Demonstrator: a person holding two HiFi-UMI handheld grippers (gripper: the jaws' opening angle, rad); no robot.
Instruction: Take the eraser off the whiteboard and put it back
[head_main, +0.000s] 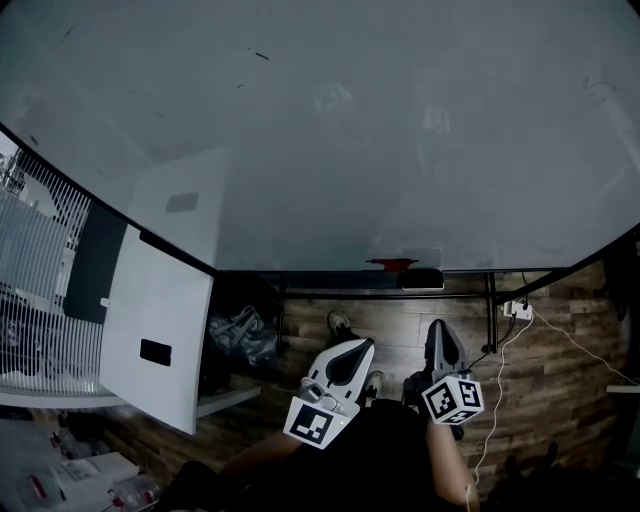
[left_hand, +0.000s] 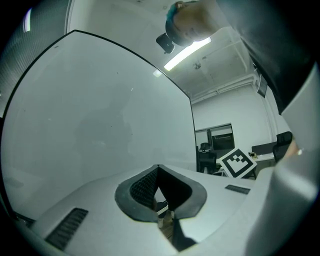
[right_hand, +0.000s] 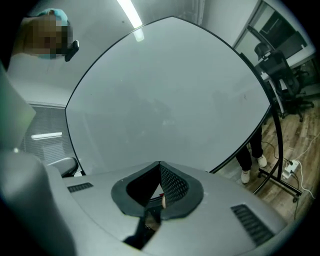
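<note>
Nearest the head camera, at the bottom of the view, the person holds two grey plastic two-jaw grippers low in front of their dark clothing, pointing toward the board. The left gripper (head_main: 366, 346) has its jaws pressed tip to tip with nothing between them, as its own view confirms (left_hand: 158, 170). The right gripper (head_main: 441, 334) is likewise clenched and empty (right_hand: 160, 166). Both hang well short of the board, which reads as a resting pose, not a reach. Filling most of the scene is the large, wiped-clean pale grey whiteboard (head_main: 330, 130) on a black metal stand, set upright so its surface faces the person. Below it runs a brown wood-effect plank floor (head_main: 560, 370). At the left a flat white rectangular panel (head_main: 160, 335) leans near a slatted window blind. The small dark rectangular block that appears to be the eraser (head_main: 421, 279) sits on the narrow ledge along the board's bottom edge, probably its storage spot, just beside a small red object (head_main: 392, 264), too small to identify. Neither gripper touches either of these.
</note>
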